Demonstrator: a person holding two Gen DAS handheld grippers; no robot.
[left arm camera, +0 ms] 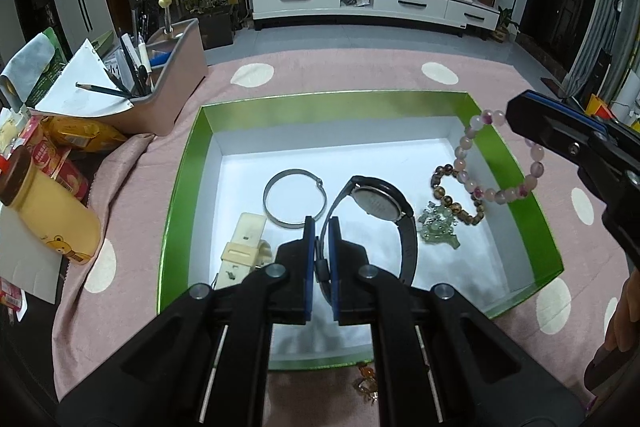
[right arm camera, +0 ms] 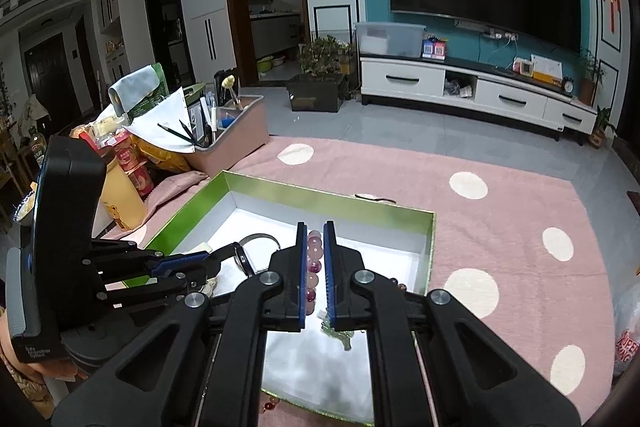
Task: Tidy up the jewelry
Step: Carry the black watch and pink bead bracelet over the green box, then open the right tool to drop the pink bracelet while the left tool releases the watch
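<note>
A green box [left arm camera: 180, 187] with a white floor sits on the pink dotted cloth. On its floor lie a silver bangle [left arm camera: 294, 199], a cream strap [left arm camera: 244, 251], a brown bead bracelet [left arm camera: 460, 201] and a green jade piece [left arm camera: 440, 225]. My left gripper [left arm camera: 321, 227] is shut on the strap of a black watch [left arm camera: 376, 205], low over the box floor. My right gripper [right arm camera: 315, 231] is shut on a pink bead bracelet [right arm camera: 314, 263]; this bracelet [left arm camera: 500, 167] hangs over the box's right wall. From the right wrist view the left gripper [right arm camera: 216, 261] is at the left, over the box [right arm camera: 288, 191].
A pen organiser [left arm camera: 176, 99], a yellow bottle [left arm camera: 52, 219] and snack packets crowd the left of the cloth. A small amber trinket [left arm camera: 366, 383] lies just outside the box's near wall. A dark hair tie [right arm camera: 374, 197] lies beyond the far wall.
</note>
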